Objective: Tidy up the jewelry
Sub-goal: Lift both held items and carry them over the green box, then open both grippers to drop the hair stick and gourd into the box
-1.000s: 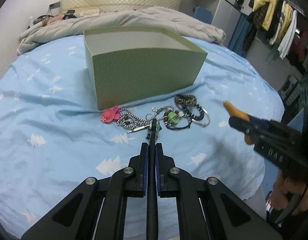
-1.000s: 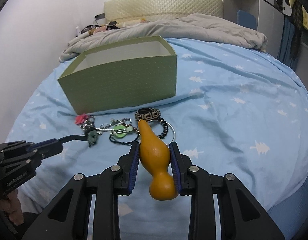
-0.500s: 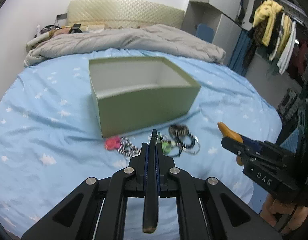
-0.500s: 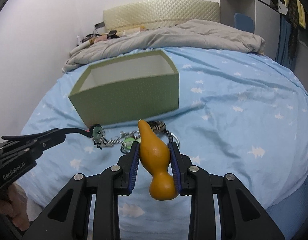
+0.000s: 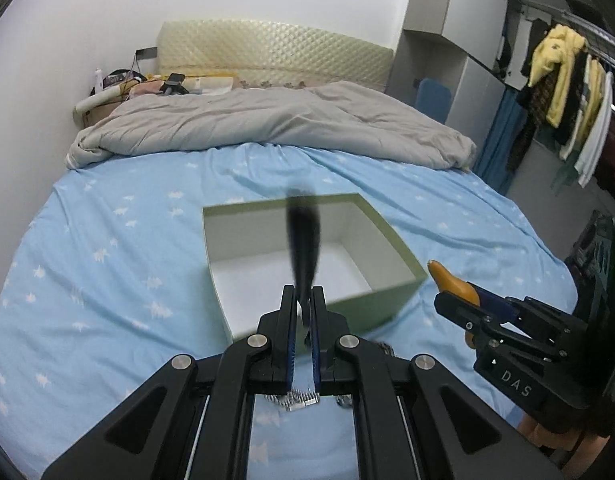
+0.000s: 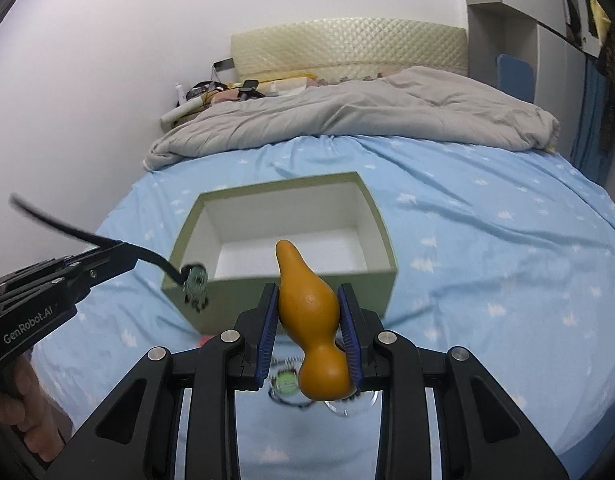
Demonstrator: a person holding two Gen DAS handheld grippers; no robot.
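Clenched on a black strap (image 5: 303, 240), the left gripper's (image 5: 303, 344) jaws stand almost together, the strap rising blurred between them; in the right wrist view the strap curves down to a small green-faced watch dial (image 6: 196, 279) dangling at the near left corner of the box. Grasping an orange gourd pendant (image 6: 309, 312), the right gripper's (image 6: 309, 334) jaws press its bulb from both sides, its tip aimed at the green box (image 6: 383, 236); that box stands open and white inside on the blue bed sheet (image 6: 487, 240); under the jaws, near the bed's foot edge, lie a green-centred bracelet (image 6: 285, 382) and a silver chain (image 5: 293, 398); a grey duvet (image 5: 275, 124) is heaped at the head end.
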